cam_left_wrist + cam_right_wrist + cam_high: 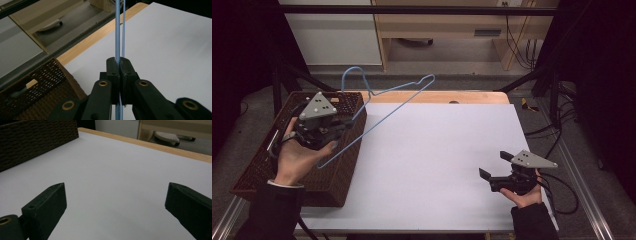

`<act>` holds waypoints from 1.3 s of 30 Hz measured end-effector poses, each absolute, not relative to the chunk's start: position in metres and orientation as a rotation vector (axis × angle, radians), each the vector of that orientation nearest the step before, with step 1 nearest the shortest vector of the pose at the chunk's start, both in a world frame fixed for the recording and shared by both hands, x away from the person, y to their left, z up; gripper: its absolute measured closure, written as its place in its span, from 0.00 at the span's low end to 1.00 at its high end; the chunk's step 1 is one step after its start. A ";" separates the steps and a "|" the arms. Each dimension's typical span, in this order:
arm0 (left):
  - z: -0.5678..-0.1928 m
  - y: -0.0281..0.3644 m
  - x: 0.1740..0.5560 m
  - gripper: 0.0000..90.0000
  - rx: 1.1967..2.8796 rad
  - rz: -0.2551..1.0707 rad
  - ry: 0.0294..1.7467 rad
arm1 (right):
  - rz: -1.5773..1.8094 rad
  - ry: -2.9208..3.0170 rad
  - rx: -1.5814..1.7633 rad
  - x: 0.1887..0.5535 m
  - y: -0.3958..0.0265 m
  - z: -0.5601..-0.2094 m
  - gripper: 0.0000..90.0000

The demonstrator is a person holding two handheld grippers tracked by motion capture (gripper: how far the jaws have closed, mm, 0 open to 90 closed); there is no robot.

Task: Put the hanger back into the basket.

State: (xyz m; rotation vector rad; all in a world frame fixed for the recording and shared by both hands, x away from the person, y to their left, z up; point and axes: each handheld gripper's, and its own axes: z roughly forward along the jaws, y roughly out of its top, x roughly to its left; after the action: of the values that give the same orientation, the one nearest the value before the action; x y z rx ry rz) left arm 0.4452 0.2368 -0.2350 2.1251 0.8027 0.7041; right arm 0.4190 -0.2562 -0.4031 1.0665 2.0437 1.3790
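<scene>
The blue wire hanger [387, 102] sits pinched in the left gripper [343, 125], whose jaws press together on two of its thin wires, as the left gripper view shows with the wires [117, 30] running straight up from between the pads. From that grip, at about nine o'clock on the table, the hanger is lifted above the woven brown basket [267, 165] and slants out toward twelve o'clock, its hook [352, 75] raised over the basket's far corner and one shoulder reaching over the white sheet [437, 165].

I judge the hanger light and springy: thin wire, likely slick, prone to swivel in a narrow pinch. Holding two strands together near a bend, as here, should steady it best.

The right gripper [494, 165], at four o'clock, rests low over the sheet with jaws spread wide and nothing between them.

No brand, label or writing can be read anywhere.
</scene>
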 end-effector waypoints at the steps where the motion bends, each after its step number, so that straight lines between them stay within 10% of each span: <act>1: -0.235 0.242 0.447 0.97 2.121 0.710 0.810 | 1.378 2.044 1.065 0.419 -0.256 -0.403 0.05; 39: -0.265 0.373 0.456 0.97 2.090 0.825 1.073 | 1.369 2.043 1.075 0.419 -0.257 -0.403 0.05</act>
State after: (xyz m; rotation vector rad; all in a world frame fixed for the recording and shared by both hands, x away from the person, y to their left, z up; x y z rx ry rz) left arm 0.4558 0.3732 -0.2653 2.0899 1.0731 0.8246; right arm 0.4195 -0.2565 -0.4034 1.0748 2.0433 1.3690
